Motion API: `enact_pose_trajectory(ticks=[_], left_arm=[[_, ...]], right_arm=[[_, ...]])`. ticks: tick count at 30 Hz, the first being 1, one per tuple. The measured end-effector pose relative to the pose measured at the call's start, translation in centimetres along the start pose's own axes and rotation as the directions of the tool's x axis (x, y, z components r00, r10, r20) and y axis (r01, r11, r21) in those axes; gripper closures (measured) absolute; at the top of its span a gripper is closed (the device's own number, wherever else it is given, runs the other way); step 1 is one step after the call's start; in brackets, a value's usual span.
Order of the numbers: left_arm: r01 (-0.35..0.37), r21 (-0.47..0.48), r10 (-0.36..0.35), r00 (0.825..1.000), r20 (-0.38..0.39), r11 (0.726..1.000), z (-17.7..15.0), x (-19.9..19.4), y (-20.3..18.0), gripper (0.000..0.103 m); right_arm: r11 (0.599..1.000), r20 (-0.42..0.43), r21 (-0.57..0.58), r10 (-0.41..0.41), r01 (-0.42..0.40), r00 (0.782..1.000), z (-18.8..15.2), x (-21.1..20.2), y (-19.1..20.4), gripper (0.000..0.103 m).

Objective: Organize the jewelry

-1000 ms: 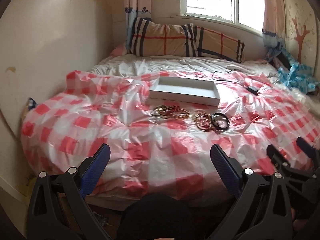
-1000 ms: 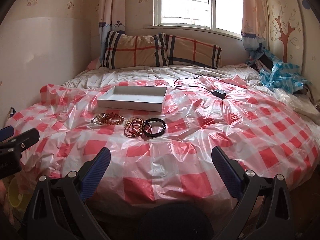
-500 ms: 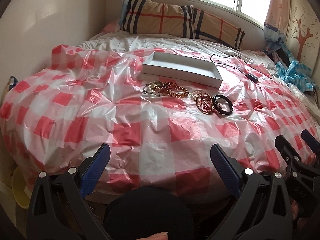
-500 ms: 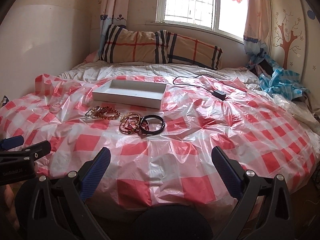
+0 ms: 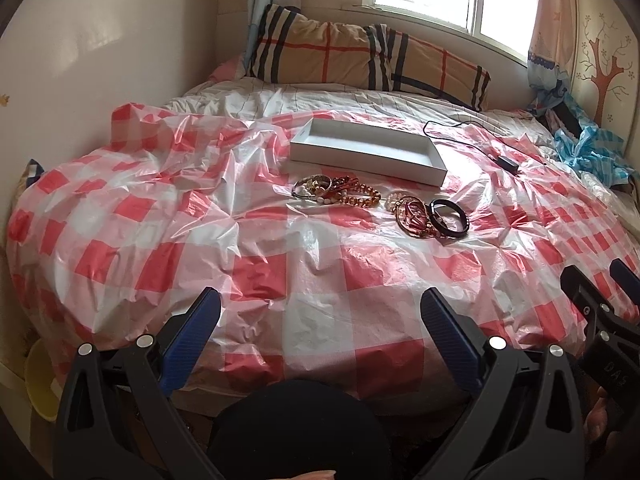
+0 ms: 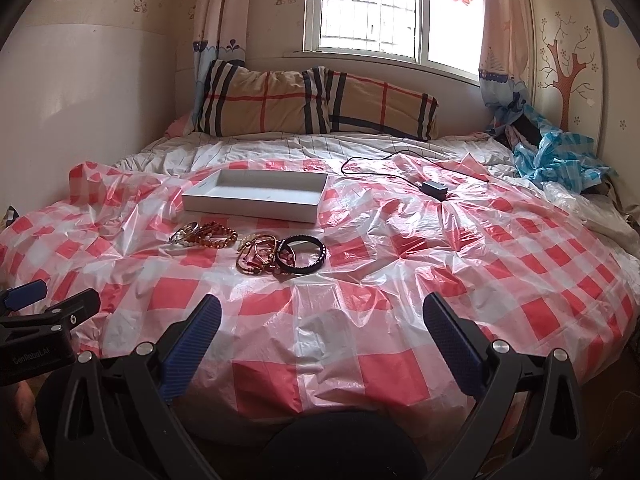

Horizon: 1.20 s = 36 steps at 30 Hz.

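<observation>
While both tools hang over the near edge of the bed, the left tool (image 5: 320, 332) has its two blue-padded fingers spread wide with nothing between them, and the right tool (image 6: 322, 328) is spread the same way, also empty. Each shows at the edge of the other's view, side by side and apart.

Beyond the tools a red-and-white checked plastic sheet (image 6: 400, 280) covers the bed. One shallow white box (image 6: 256, 196), open and with nothing inside, rests on the sheet. Just in front of the box lie two clusters of jewelry. One, the amber bead bracelets (image 6: 208, 236), is a tangle of brown-orange beaded strands with a silvery bangle and some pale beads; the exact count cannot be told. Right of it, the second cluster holds thin gold and red bangles (image 6: 258, 256) overlapping one black bracelet (image 6: 302, 254), a wide dark ring lying flat. Neither cluster touches the box.

Right of the box one black charger (image 6: 434, 190) trails its cable. Behind the box, two plaid pillows (image 6: 316, 104) lean below the window (image 6: 384, 8).
</observation>
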<state>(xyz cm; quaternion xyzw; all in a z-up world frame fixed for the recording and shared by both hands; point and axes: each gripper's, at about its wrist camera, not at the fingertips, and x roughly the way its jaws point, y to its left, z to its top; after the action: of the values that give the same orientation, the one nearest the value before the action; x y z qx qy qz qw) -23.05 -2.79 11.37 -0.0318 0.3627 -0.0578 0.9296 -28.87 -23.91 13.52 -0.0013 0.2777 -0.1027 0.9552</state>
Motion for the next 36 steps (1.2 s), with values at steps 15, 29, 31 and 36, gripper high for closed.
enact_pose_trajectory(ticks=[15, 29, 31, 36], left_arm=[[-0.047, 0.001, 0.047, 0.999, 0.003, 0.999, -0.3, 0.3, 0.5, 0.006], [-0.055, 0.023, 0.055, 0.998, 0.009, 0.998, 0.8, -0.3, 0.8, 0.006], [-0.046, 0.018, 0.046, 0.999, 0.020, 0.999, 1.9, -0.5, 0.8, 0.006], [-0.037, 0.008, 0.037, 0.999, 0.017, 0.999, 4.8, 0.7, 0.8, 0.006]], right_arm=[[1.000, -0.007, 0.019, 0.006, -0.006, 1.000, 0.0, 0.1, -0.2, 0.006], [0.998, -0.059, 0.048, 0.047, -0.044, 0.997, 1.0, 0.7, -1.0, 0.006], [0.999, -0.051, 0.042, 0.027, -0.025, 0.998, 2.3, 0.9, -1.7, 0.006], [0.999, -0.059, 0.045, -0.019, 0.022, 0.998, 5.2, 3.6, -4.1, 0.006]])
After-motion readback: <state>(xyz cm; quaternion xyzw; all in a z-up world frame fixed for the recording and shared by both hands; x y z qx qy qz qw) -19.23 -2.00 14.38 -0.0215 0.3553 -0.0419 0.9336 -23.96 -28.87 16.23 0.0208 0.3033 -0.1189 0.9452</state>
